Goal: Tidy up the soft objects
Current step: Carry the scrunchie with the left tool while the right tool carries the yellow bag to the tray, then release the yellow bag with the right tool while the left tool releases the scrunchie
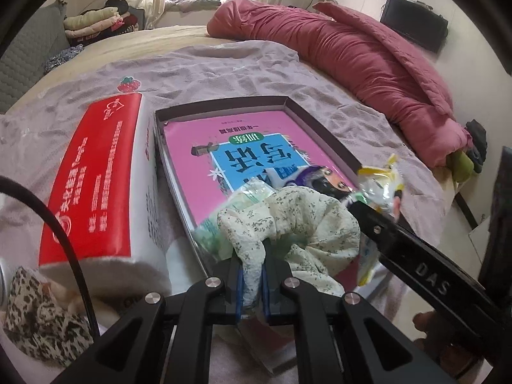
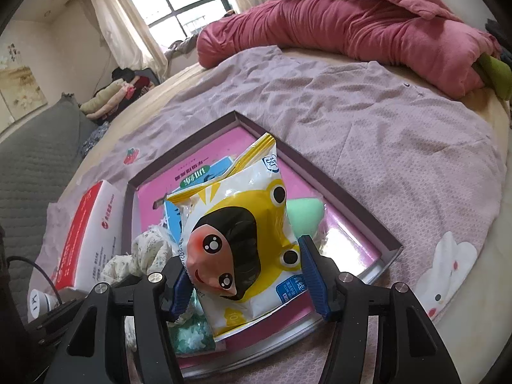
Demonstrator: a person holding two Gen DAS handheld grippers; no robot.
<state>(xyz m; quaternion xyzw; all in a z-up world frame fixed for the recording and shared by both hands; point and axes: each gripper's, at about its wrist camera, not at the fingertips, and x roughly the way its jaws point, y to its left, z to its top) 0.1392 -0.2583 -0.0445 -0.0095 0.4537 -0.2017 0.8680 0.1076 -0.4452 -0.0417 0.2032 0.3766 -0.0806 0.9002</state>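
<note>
While both hands hang over the bed, the left claw [image 1: 252,275] is clenched tight on a floral cloth [image 1: 294,224], its blue pads pinching a bunched fold so the rest drapes forward over the near end of the shallow box [image 1: 288,100]. Over on the other side, the right claw [image 2: 249,275] grips a cartoon snack packet [image 2: 236,233] across its width, pads pressing each edge, the puffy bag standing up above the same box. Doing this well likely means lowering each item until it rests inside the rim before letting go, and keeping the two clear of one another. Inside the box lies a pink book [image 1: 249,147] flat on the bottom, with a mint-green soft piece [image 2: 304,216] on it beside the packet. A red-and-white tissue pack [image 1: 96,185] sits just outside the box's wall.
</note>
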